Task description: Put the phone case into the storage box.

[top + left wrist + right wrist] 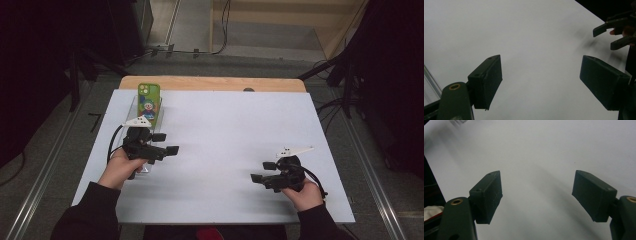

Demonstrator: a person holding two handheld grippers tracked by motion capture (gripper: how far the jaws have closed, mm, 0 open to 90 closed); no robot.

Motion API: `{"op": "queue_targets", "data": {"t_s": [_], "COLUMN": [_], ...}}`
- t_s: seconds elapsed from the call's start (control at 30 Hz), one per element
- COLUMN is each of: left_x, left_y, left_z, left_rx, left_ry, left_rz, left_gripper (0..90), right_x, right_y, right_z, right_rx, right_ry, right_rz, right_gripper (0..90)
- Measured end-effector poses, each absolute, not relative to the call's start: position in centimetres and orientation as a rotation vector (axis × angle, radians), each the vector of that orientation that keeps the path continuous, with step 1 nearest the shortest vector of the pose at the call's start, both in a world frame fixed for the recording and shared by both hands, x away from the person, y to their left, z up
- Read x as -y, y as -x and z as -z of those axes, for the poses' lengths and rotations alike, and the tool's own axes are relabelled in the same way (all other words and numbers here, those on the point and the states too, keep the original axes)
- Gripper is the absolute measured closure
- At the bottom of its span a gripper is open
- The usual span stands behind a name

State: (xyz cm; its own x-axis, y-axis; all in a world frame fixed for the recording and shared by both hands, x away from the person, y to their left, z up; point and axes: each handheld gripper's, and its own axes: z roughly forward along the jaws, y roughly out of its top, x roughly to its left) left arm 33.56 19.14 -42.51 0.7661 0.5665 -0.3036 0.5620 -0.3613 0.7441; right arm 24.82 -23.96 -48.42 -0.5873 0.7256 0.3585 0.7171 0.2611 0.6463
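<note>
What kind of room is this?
Probably a lab or recording studio: a bare white table ringed by dark stands and floor cables, with a person holding a claw in each hand.

Grey floor (65, 145), dark surroundings.

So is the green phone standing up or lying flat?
Standing up. The green phone leans upright in a clear stand at the back left of the white table, picture side facing the person.

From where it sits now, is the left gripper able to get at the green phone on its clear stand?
Probably yes. The left gripper is open and empty, close in front of the green phone on its clear stand, with nothing between. But its jaws point across the white table toward the right gripper, so it must turn first.
</note>
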Motion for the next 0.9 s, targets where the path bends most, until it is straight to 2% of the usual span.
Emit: {"op": "queue_targets", "data": {"t_s": [0.9], "left_x": [-19.8], "left_y": [-30.4], "left_z": [45.0], "left_rx": [-0.754], "left_ry": [-2.064], "left_rz": [-0.019], "left_gripper": [18.6], "right_x": [23.9], "right_y": [-24.8], "right_z": [48.4], "right_rx": [-2.494], "right_ry": [-1.423], "right_rz": [-1.263], "right_gripper": [22.2]}}
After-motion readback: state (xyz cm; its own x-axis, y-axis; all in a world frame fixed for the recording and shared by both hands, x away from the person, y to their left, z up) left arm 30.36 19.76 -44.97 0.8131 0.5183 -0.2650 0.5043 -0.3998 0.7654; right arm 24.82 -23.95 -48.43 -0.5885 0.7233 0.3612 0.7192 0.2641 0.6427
